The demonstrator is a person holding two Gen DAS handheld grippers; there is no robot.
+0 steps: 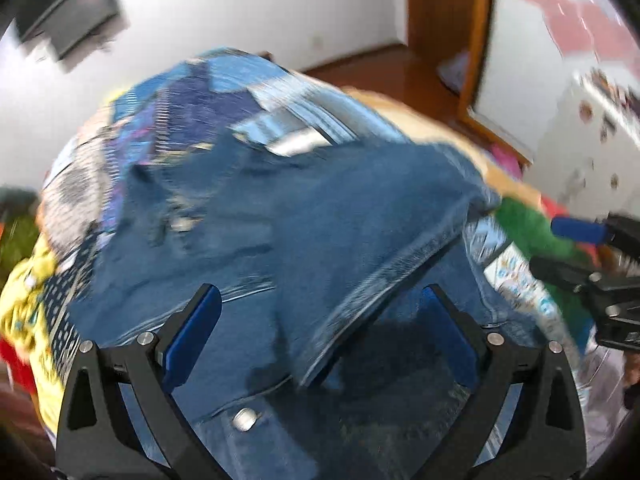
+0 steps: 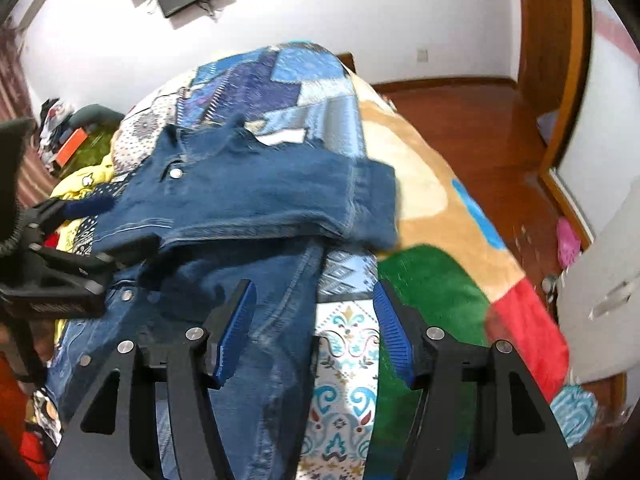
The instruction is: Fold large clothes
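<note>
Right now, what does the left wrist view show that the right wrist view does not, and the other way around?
Only the left wrist view: the right hand-held gripper at its right edge, and a white cabinet with small stickers.

Only the right wrist view: the left hand-held gripper at its left edge, a pink object on the wooden floor, and an orange box.

Both: the blue denim jacket partly folded on the patchwork blue bedspread, the green plush patch, and the dark wall screen.

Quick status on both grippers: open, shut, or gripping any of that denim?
Left gripper: open wide, holding nothing; the denim jacket lies beneath it.
Right gripper: open, nothing pinched; the jacket lies below its pads.
</note>
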